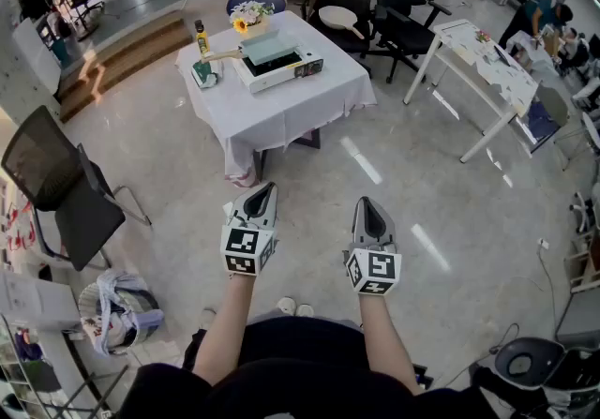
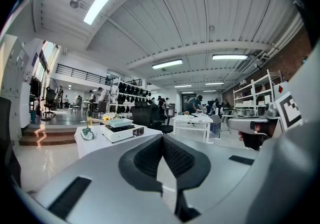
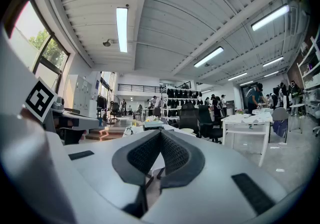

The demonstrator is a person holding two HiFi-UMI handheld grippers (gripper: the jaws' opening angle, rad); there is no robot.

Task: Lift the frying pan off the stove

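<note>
Head view: open floor point(image 1: 323, 185), table edge point(image 1: 274, 113), stove point(image 1: 286, 73) beyond

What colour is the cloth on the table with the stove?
The tablecloth is white; it shows best in the head view.

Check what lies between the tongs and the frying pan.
Head view: only bare floor and white tablecloth lie between left tongs, right tongs and the frying pan.
</note>
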